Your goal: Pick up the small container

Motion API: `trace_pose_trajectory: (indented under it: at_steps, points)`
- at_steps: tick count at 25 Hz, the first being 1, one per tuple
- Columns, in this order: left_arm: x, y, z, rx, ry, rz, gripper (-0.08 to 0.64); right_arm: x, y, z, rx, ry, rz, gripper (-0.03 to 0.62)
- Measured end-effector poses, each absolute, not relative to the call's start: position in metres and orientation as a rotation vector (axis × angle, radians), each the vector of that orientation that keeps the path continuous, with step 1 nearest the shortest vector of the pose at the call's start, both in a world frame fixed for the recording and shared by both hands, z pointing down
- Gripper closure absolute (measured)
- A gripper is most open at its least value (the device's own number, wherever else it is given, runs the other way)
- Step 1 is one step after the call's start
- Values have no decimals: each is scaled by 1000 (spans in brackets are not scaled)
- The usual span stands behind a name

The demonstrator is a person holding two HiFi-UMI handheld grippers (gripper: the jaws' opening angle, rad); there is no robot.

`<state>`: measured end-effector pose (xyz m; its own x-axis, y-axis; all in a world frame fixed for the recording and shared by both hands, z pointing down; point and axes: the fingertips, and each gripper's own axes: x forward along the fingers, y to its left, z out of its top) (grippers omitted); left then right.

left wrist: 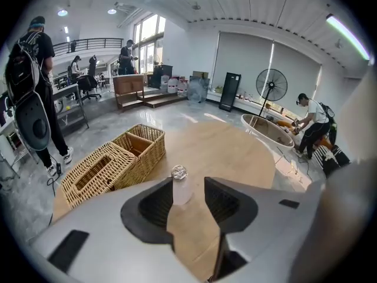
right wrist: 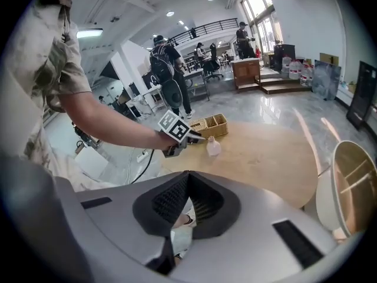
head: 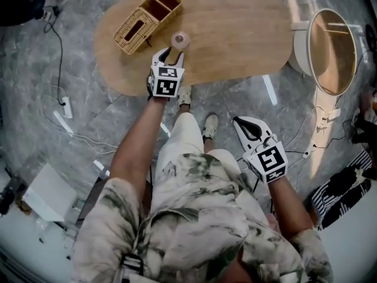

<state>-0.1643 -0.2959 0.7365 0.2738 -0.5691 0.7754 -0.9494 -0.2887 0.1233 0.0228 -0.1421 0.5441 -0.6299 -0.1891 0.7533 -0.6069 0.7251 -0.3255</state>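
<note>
The small container (head: pixel 179 40), a pale translucent bottle with a crinkled foil lid, stands upright on the oval wooden table (head: pixel 235 34) near its front edge. My left gripper (head: pixel 171 55) is open, its fingertips just short of the bottle. In the left gripper view the container (left wrist: pixel 180 186) stands between the jaw tips, close to the left jaw; I cannot tell whether it touches. The left gripper (left wrist: pixel 189 184) holds nothing. My right gripper (head: pixel 250 127) hangs low off the table over the floor, shut and empty (right wrist: pixel 188 174). From there the container (right wrist: pixel 213 147) shows ahead, on the table.
A two-part wicker basket (head: pixel 147 19) sits on the table, left of and behind the bottle. A round white tub with a wooden inside (head: pixel 331 50) stands to the right of the table. Cables and a power strip (head: pixel 66 107) lie on the floor at left. Several people stand in the background.
</note>
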Motion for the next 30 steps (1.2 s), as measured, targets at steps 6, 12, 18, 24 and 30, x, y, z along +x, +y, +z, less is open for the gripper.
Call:
trace_pose_trajectory:
  at_steps: [6,12,18,24,30]
  points:
    - [-162,-318,769,1957,-1360,860,379,20,-144,565,589,-2178,797,572]
    - [-163,-340,794,1951,-1381,886,367,19,-149,583,577,-2150,832,572]
    - [-161,-349,811,1934,-1429,893,367,22,-146,593,575,-2130,862,572]
    - [-160,-362,816,1947,-1500,837,370,25,-139,602,558,-2104,878,572]
    - [-160,-365,819,1942,-1533,811,408,28,-140,605,564,-2099,884,572]
